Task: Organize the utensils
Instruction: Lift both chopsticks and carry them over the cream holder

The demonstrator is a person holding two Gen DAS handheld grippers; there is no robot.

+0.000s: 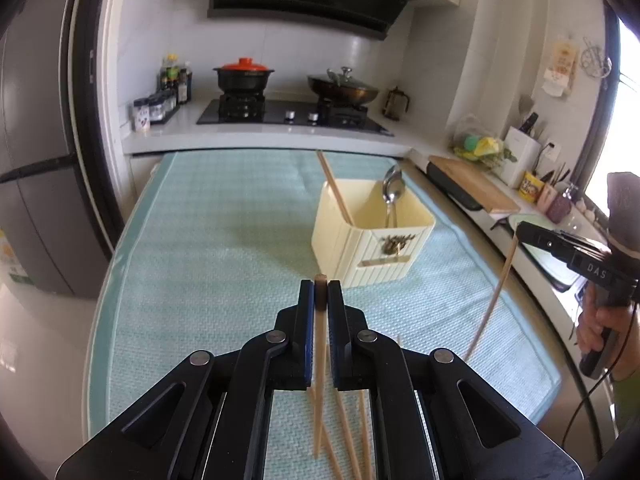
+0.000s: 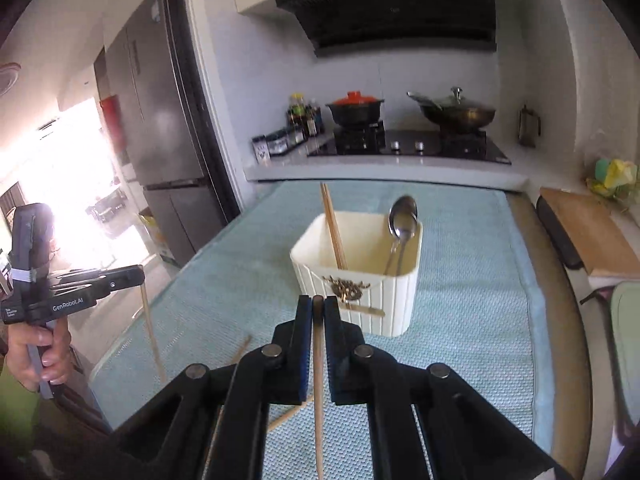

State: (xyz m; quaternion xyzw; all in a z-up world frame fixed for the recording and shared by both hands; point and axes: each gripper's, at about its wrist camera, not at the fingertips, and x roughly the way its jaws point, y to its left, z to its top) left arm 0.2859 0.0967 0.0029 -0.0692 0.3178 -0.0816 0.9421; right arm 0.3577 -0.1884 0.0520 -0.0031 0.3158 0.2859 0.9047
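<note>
A cream utensil holder stands on the pale green mat. It holds a pair of chopsticks and two metal spoons. My left gripper is shut on a wooden chopstick that hangs down, above the mat in front of the holder. My right gripper is shut on another chopstick, also hanging down. Each gripper shows in the other view, the right one and the left one. Several chopsticks lie on the mat below the left gripper.
A stove with a red-lidded pot and a wok is at the back counter. A cutting board and a sink area are on the right counter. A fridge stands left.
</note>
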